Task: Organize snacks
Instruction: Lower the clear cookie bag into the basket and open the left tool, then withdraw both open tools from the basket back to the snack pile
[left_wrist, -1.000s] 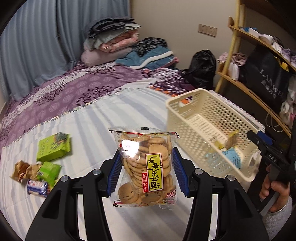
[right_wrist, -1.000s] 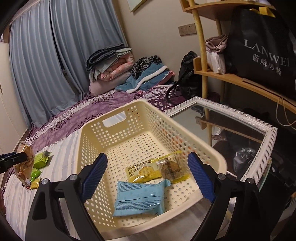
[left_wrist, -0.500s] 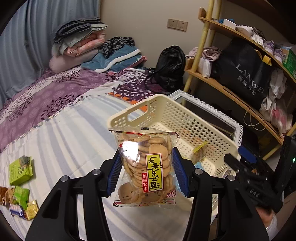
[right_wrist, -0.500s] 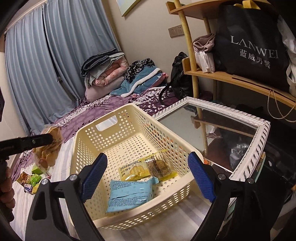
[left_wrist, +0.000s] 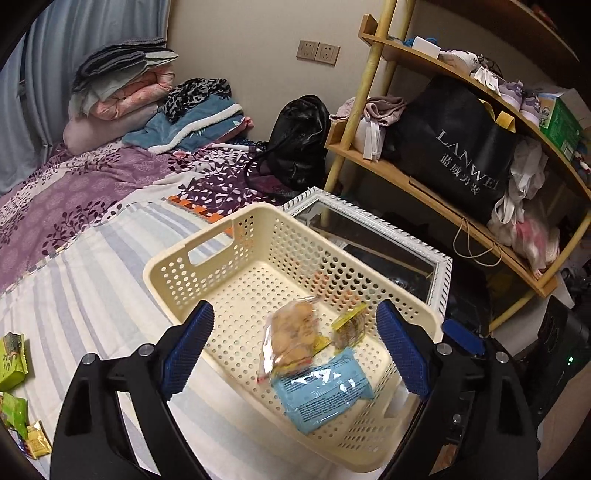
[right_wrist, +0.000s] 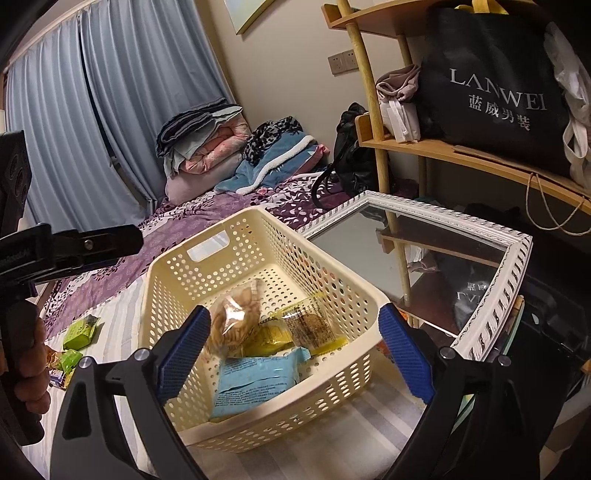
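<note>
Left gripper (left_wrist: 293, 356): jaws spread wide, having just been opening; nothing is pinched between the blue pads (left_wrist: 188, 345). It is held over the near end of the cream perforated basket (left_wrist: 207, 258).

Biscuit bag (left_wrist: 293, 334): seen blurred inside the basket, clear of both pads, over the yellow packet (left_wrist: 351, 325) and the upper edge of the blue packet (left_wrist: 321, 393). Whether it is already resting on them cannot be told from the blur. In the right wrist view the same bag (right_wrist: 234, 319) is seen tilted against the yellow packet (right_wrist: 295, 328), with the blue packet (right_wrist: 253, 380) just in front of it.

Right gripper (right_wrist: 293, 354): jaws wide apart, nothing gripped; the near wall of the basket (right_wrist: 295, 406) is framed between its pads. The left gripper's black finger (right_wrist: 92, 243) is seen at the left edge of that view, above the basket's far-left corner, with a hand (right_wrist: 27, 363) on its handle.

Basket is set on the striped bedding (left_wrist: 85, 295), beside a white-framed mirror (left_wrist: 373, 229). Remaining snacks are left on the bedding well apart from the basket: green packets (left_wrist: 11, 358) and small wrappers (left_wrist: 35, 441).
</note>
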